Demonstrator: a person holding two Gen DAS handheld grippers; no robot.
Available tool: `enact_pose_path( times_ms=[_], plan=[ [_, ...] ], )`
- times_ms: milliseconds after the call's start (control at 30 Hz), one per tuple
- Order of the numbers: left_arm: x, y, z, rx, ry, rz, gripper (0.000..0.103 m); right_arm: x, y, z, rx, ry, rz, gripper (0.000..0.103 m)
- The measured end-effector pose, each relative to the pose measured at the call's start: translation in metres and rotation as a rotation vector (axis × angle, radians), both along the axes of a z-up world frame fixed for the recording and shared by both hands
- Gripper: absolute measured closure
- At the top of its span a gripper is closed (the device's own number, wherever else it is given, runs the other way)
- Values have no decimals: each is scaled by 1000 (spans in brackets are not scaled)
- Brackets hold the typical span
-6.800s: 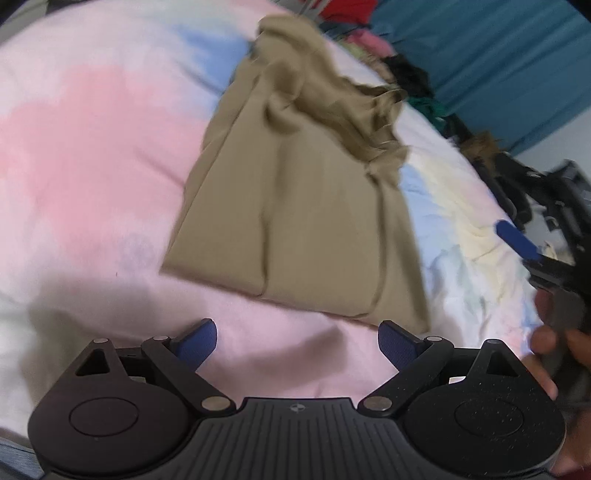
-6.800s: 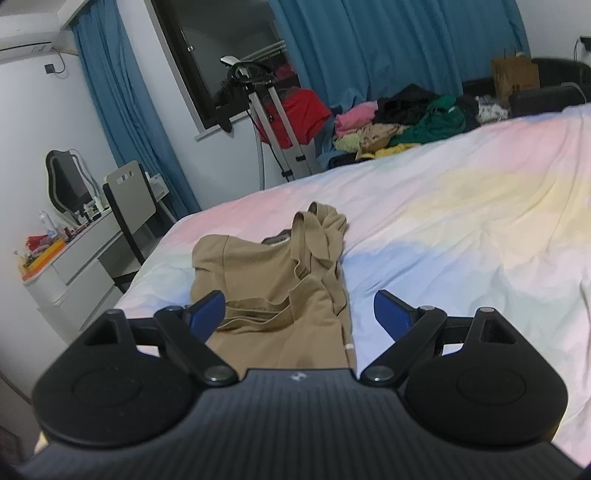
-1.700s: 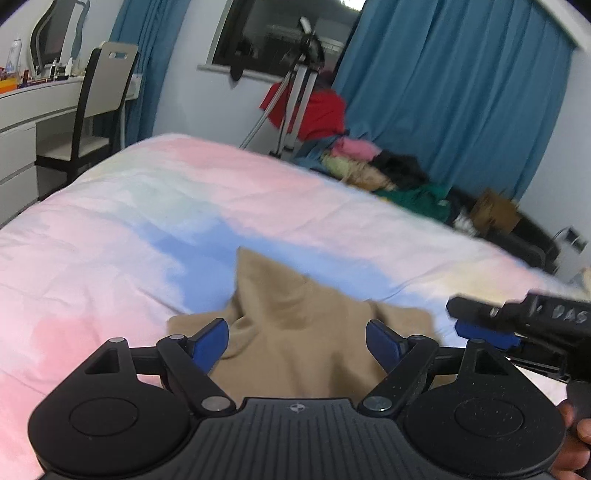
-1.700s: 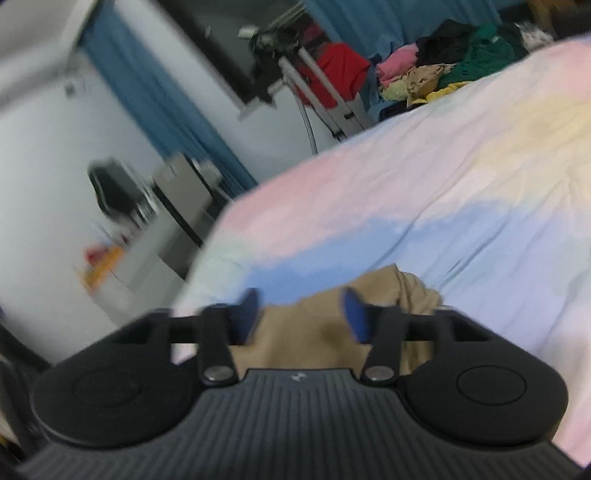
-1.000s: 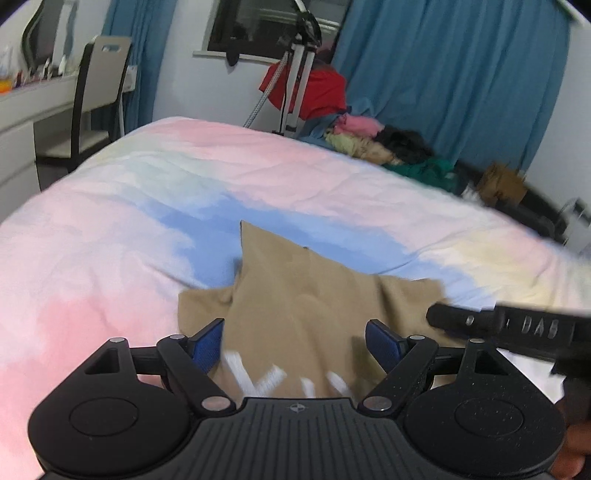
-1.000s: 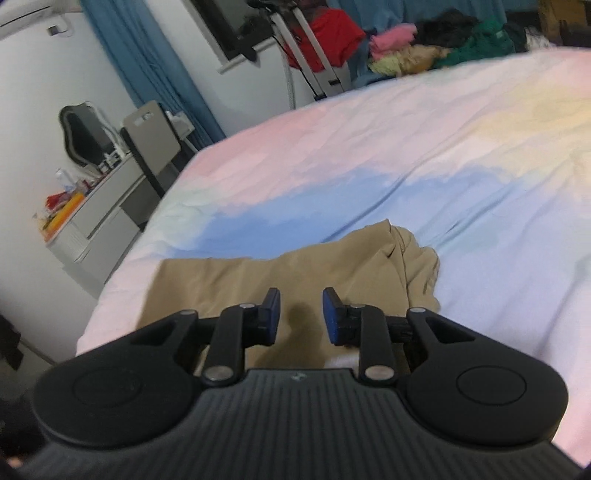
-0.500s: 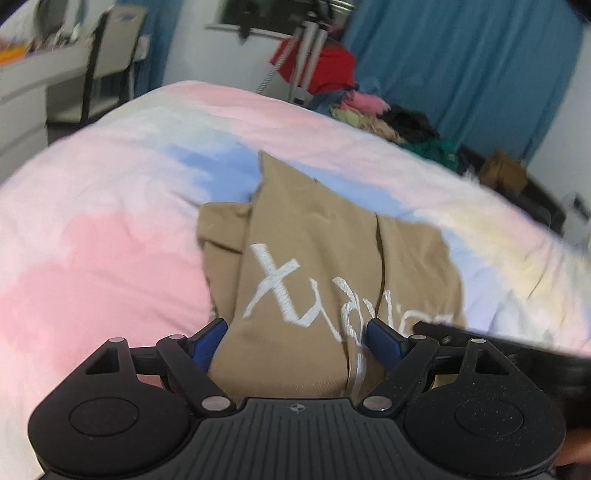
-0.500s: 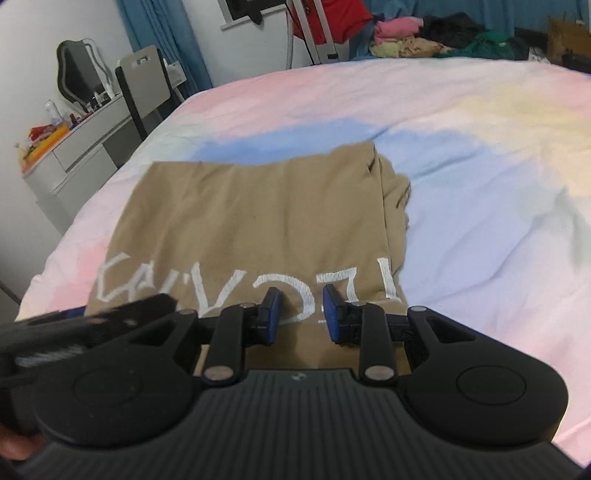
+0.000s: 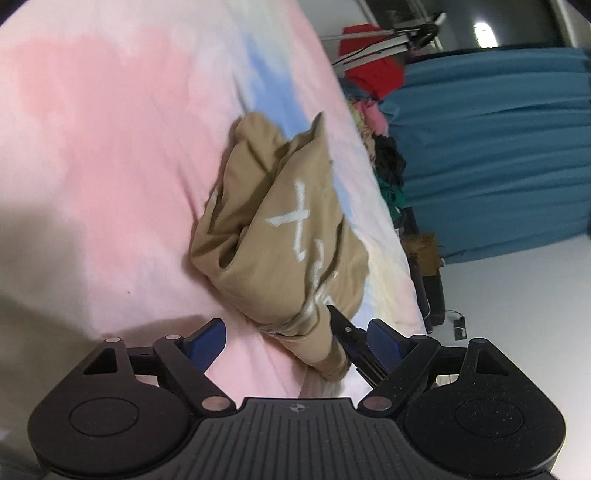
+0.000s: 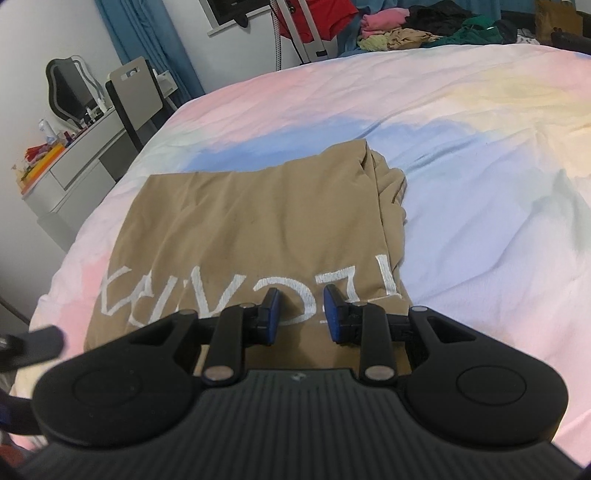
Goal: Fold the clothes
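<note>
A tan shirt (image 10: 255,229) with white lettering lies flat on the pastel bedspread (image 10: 480,192), its right side bunched into folds. My right gripper (image 10: 303,314) hovers over the shirt's near edge. Its blue pads stand a narrow gap apart with nothing pinched between them. In the left wrist view the picture is rolled on its side and the tan shirt (image 9: 280,229) looks bunched. My left gripper (image 9: 295,339) is open wide, and the shirt's near corner lies between its fingers (image 9: 207,338) without touching them. A black finger of the right gripper (image 9: 347,332) shows beside that corner.
A pile of mixed clothes (image 10: 424,26) lies beyond the bed's far edge, near a metal stand with a red cloth (image 10: 317,18). A chair (image 10: 136,88) and a grey dresser (image 10: 74,158) stand at the left. Blue curtains (image 9: 498,147) hang behind.
The shirt now lies flat with its lettering up. My left gripper has rolled over, dropped and closed in on the shirt's near corner. The right gripper has barely moved and its narrow gap is unchanged.
</note>
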State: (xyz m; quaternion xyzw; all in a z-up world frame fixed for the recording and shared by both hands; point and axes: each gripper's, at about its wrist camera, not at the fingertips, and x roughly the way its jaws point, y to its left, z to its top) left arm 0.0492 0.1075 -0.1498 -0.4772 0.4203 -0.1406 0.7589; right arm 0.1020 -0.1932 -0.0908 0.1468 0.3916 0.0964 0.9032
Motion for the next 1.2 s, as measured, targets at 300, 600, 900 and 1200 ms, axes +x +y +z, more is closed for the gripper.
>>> enact_pose_path(
  times_ms=[300,600,900,1200],
  plan=[
    [23,4,-21,-108,4,123,56,0,-6,0,47,8,-22,73],
    [20,-2,-6,-58,-80,120,77,-16,-40,29,465,-10,-76,35],
    [12,6,-13,-93,-82,134,77,-30,-25,-6,943,245,-7,10],
    [26,2,-27,-119,-16,138,54,-28,-19,-55,1068,358,-172,10]
  ],
)
